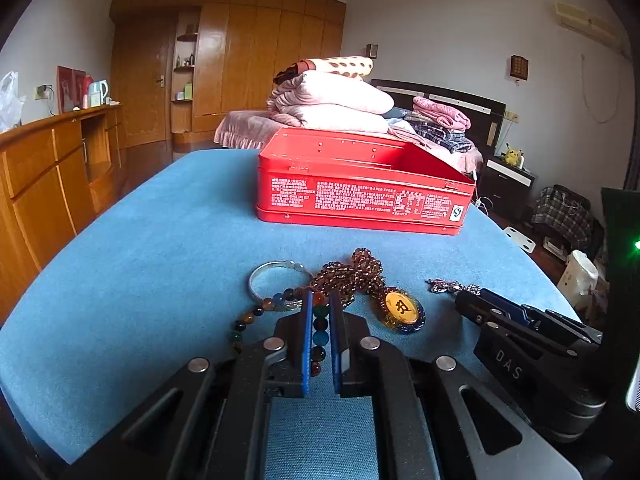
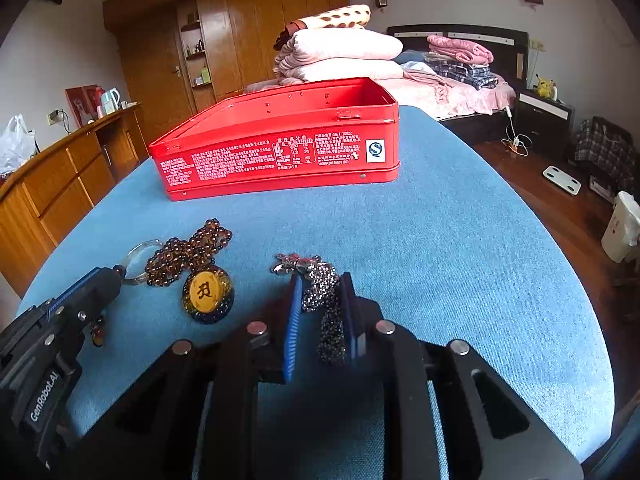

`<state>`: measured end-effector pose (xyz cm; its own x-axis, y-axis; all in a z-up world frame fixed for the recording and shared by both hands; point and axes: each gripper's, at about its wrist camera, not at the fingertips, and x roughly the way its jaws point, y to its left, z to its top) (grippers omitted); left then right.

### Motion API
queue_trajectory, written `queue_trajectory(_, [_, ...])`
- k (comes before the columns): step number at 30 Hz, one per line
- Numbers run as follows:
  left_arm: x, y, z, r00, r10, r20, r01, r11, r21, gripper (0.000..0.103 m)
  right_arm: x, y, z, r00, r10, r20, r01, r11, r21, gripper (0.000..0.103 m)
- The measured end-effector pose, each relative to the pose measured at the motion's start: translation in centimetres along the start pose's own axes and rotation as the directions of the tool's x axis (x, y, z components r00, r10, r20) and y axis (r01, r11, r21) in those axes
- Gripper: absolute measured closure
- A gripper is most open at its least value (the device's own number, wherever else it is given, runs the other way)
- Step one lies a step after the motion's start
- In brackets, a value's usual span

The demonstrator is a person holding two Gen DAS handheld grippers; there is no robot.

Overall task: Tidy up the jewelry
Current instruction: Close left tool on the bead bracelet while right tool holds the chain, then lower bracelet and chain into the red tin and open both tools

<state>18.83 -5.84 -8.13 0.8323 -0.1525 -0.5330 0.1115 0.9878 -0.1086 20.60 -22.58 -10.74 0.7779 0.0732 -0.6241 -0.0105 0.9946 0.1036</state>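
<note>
Work surface: blue cloth-covered table (image 1: 160, 232). Behind it a bed (image 2: 472, 96) with folded pink quilts (image 1: 332, 104) and folded clothes. Wooden wardrobe (image 1: 240, 52) on the far wall, low wooden cabinet (image 1: 48, 176) on the left with a kettle on top.

Nothing lies between the jewelry and the red tin; the cloth there is bare. The jewelry itself is crowded together near the front edge.

Jewelry, left to right:
- Silver bangle (image 1: 276, 276), lying flat, touching the brown beads.
- Bracelet of multicoloured round beads (image 1: 320, 326), orange, blue, green and dark, running between the fingers of the left gripper (image 1: 321, 300).
- String of small brown beads (image 2: 188, 254), heaped, joined to an oval amber pendant (image 2: 207, 293) with a dark character on its yellow face.
- Silvery sparkling chain (image 2: 324, 300), its clasp end on the cloth, the rest between the fingers of the right gripper (image 2: 322, 284).

Left gripper: closed on the multicoloured bracelet, blue pads against the beads.
Right gripper: narrow gap, chain strand between the pads; it lies against the right pad, the left pad stands apart from it.

Container: red tin (image 2: 280, 148), lid off, white print on its side, at the far part of the table. Visible inner walls are bare red; the floor is hidden behind the near wall.
</note>
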Motion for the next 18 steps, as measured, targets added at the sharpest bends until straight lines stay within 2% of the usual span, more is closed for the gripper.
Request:
queue_trajectory(9, [-1.2,0.3,0.7,0.999,0.006,0.036,-0.005,1.000,-0.012,0.095,-3.6,-0.8,0.5,0.995,0.036,0.088,-0.038,0.999,0.014,0.085])
queue_trajectory(18, [-1.9,0.5,2.8,0.997,0.005,0.077,-0.004,1.000,-0.020,0.095,-4.6,-0.5,1.6,0.991,0.058,0.120,-0.059,0.998,0.005,0.085])
